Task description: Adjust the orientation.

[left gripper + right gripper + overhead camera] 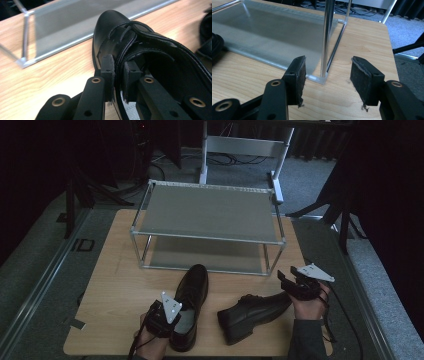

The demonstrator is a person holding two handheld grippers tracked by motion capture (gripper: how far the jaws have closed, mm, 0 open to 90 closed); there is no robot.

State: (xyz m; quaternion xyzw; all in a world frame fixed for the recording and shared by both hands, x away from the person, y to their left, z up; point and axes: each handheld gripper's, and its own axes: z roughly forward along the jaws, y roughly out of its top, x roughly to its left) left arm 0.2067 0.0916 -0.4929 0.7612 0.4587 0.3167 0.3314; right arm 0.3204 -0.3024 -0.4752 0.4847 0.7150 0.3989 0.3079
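Two black leather lace-up shoes lie on the wooden table [117,270]. The left shoe [195,287] points its toe at the rack. My left gripper [176,312] is shut on that shoe's side wall near the laces; in the left gripper view the shoe [112,22] has its upper edge pinched between the jaws of the left gripper [119,67]. The right shoe [252,312] lies at an angle, heel toward my right gripper [287,276]. The right gripper [328,62] is open and holds nothing, facing the rack's corner post [325,37].
A two-tier metal shoe rack [210,210] stands at the back of the table, both shelves bare; its lower shelf [274,32] is in front of the right gripper. A white frame [245,145] and dark stands are on the floor beyond the table.
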